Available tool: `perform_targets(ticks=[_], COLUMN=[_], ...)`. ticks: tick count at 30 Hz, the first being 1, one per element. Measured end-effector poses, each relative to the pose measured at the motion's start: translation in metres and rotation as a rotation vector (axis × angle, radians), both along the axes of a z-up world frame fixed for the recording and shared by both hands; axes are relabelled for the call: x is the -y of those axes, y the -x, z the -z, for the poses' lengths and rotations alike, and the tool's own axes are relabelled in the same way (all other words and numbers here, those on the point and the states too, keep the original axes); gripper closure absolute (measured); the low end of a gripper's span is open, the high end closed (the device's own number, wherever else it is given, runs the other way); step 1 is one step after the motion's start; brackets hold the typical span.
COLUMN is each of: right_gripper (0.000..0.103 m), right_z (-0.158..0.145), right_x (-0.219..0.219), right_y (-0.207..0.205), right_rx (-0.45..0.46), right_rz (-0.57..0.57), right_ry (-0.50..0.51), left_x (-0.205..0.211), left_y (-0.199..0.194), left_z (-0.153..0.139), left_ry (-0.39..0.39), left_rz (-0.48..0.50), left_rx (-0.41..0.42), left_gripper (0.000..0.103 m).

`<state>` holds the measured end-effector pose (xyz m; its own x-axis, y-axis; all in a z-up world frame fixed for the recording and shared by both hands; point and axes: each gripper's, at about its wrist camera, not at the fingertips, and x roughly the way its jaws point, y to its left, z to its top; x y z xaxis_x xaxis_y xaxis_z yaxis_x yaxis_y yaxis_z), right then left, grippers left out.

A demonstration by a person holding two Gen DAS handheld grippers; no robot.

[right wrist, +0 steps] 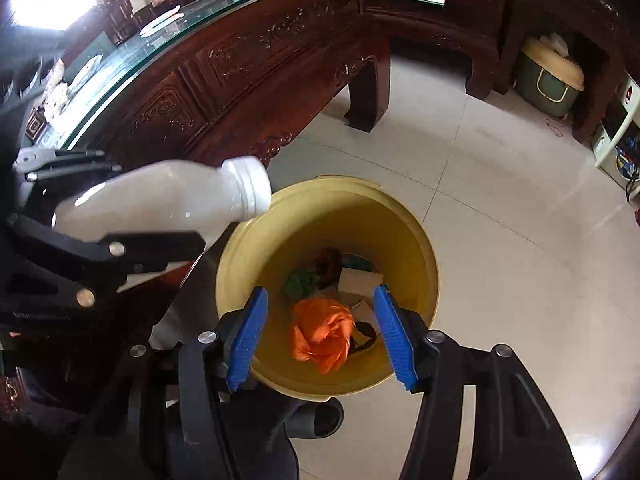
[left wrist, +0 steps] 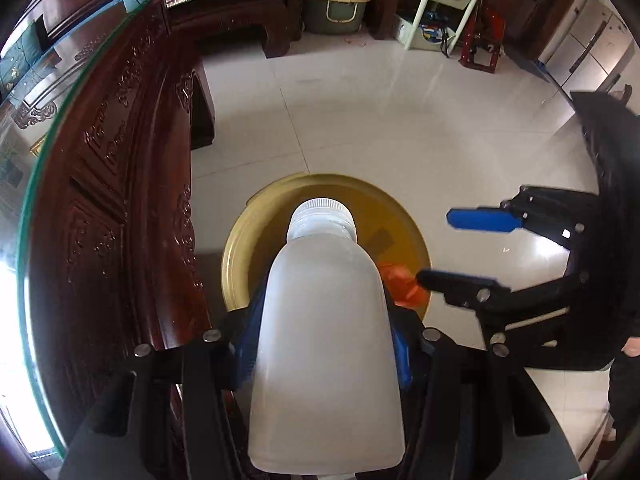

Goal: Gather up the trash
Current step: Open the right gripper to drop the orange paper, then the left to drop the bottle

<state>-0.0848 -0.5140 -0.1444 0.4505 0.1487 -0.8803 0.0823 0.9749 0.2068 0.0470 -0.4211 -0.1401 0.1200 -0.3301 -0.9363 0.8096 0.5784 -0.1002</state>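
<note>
Left gripper (left wrist: 324,344) clamped on a white plastic bottle (left wrist: 326,344), blue fingers (left wrist: 400,356) pressed to both sides of its body. Bottle translucent white, white screw cap on, no label or print readable on it. In the right wrist view the bottle (right wrist: 160,200) lies tilted, cap end pointing right, just over the left rim of the bin.

Yellow trash bin (right wrist: 424,256) stands on the pale tiled floor (right wrist: 500,200), open top, right next to the carved dark wood table (right wrist: 248,64). Inside the bin: crumpled orange plastic bag (right wrist: 324,332) near side, something green (right wrist: 300,282) and a dark lump behind it, a pale card or box piece (right wrist: 360,280) to the right. No readable print on any of it.

Right gripper (right wrist: 320,336) spread wide, nothing between its blue fingers (right wrist: 248,336), held above the bin's near edge. From the left wrist view the right gripper (left wrist: 440,248) shows at right, beside the bin (left wrist: 240,240), fingers apart.

Table has a glass top surface (right wrist: 168,28); white items on it far left, too blurred to name. Far right: green tub with cream lid (right wrist: 548,76) under furniture, white shelf unit (left wrist: 436,12) with small items; a round logo on it, not legible. Grey slipper toe (right wrist: 320,416) near the bin's near side.
</note>
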Motion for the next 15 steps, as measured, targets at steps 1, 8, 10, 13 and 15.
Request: perform_targets(ticks=[1,8,10,13,15], right_gripper=[0.048,0.047,0.047,0.045,0.045], right_z=[0.0,0.002,0.0,-0.001,-0.001], right_x=[0.001,0.009,0.01,0.009,0.009], right_y=[0.003,0.009,0.009,0.011,0.012], right_rx=[0.003,-0.009,-0.012,-0.014,-0.019], right_rz=[0.006,0.033,0.033,0.033,0.033], right_ry=[-0.001,-0.007,-0.003,-0.001,0.003], left_x=[0.0,0.007,0.009,0.014,0.017], left_y=[0.0,0.004,0.005,0.007,0.008], left_z=[0.002,0.007,0.008,0.01,0.011], left_ry=[-0.005,-0.015,-0.017,-0.022,-0.024], left_rz=[0.005,0.033,0.04,0.052,0.058], left_rx=[-0.004,-0.008,-0.008,-0.005,-0.008], left_gripper=[0.05,0.05,0.05,0.05,0.05])
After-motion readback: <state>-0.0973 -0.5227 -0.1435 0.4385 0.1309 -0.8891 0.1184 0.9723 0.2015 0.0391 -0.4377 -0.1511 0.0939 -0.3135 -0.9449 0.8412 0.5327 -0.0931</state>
